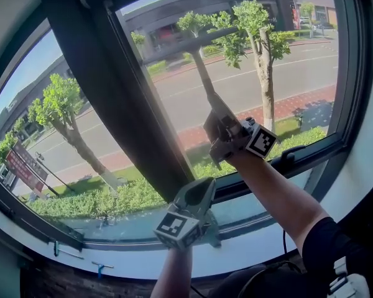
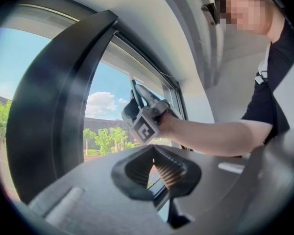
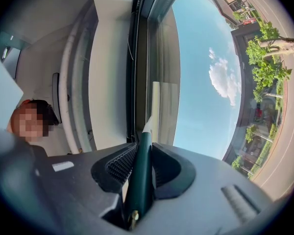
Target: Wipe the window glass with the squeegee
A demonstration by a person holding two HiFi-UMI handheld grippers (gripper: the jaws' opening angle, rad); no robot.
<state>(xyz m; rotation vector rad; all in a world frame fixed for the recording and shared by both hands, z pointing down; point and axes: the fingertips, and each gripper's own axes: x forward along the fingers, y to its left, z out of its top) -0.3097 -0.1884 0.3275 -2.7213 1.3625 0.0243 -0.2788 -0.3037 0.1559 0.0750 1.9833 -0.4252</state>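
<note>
Nearest me hangs the left gripper (image 2: 154, 161), jaws closed to a bare sliver with nothing between the pads; it waits low before the window glass (image 1: 286, 73). Higher up, the right gripper (image 3: 142, 153) is clamped on the squeegee (image 1: 206, 84) by its dark green handle (image 3: 139, 175), and the tool reaches up the pane beside the dark mullion (image 1: 112, 92). I judge it light and stiff; the smooth shaft may twist, so a firm hold low on the handle suits.

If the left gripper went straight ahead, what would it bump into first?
The left gripper would probably meet the dark lower frame, or the glass beside it; depth is unclear.
</note>
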